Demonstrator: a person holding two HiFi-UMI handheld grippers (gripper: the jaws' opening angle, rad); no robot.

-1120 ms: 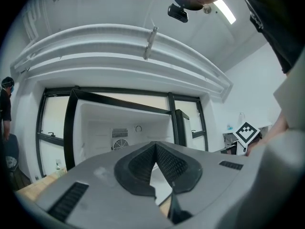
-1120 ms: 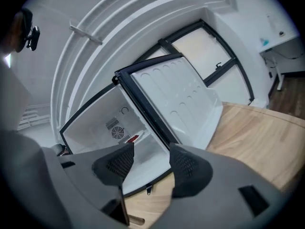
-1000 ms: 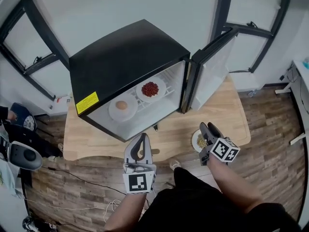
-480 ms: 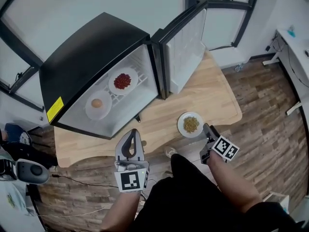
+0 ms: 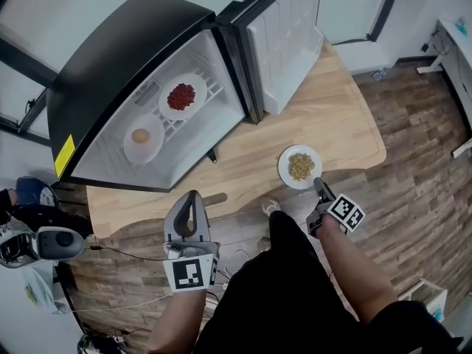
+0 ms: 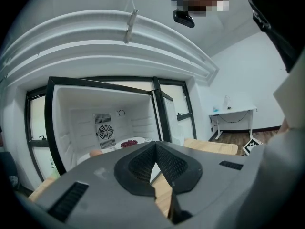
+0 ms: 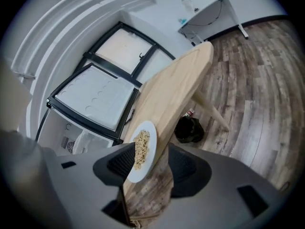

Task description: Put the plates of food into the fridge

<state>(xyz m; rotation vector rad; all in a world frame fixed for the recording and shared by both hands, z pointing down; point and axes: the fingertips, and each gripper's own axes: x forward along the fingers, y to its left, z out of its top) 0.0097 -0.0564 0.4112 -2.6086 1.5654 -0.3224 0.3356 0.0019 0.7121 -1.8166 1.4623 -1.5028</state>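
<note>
1. Inside the open fridge (image 5: 125, 57), two plates already lie on the wire shelf. The egg plate (image 5: 151, 149) is on the left and the red-food plate (image 5: 169, 108) is beside it, deeper in.
2. The left gripper (image 5: 192, 195) hangs in front of the fridge, below the table (image 5: 339, 131) edge. Its jaws are together and nothing is between them. It points toward the fridge opening and seems to have no part in this step.
3. The fridge door (image 5: 284, 43) stands wide open on the right side of the fridge, so the way in is free.
4. One plate is left outside: the grain plate (image 5: 286, 174). It lies flat on the table, to the right of the fridge and in front of its door, near the table edge.
5. The right gripper (image 5: 319, 186) is farthest from the fridge, just beside the near rim of the grain plate. Its jaws stand wide, though they have just been closing a little. The rim shows between them, but the pads do not press on it, and contact cannot be confirmed.
6. The step in hand appears to be the reach for this last plate; two of three plates look done.
7. The next move probably calls for these things:
   - sliding one jaw under the rim and one over it;
   - closing firmly;
   - lifting the plate level so the grains do not slide off;
   - carrying it left, past the door, to the free part of the shelf in the fridge.
</note>
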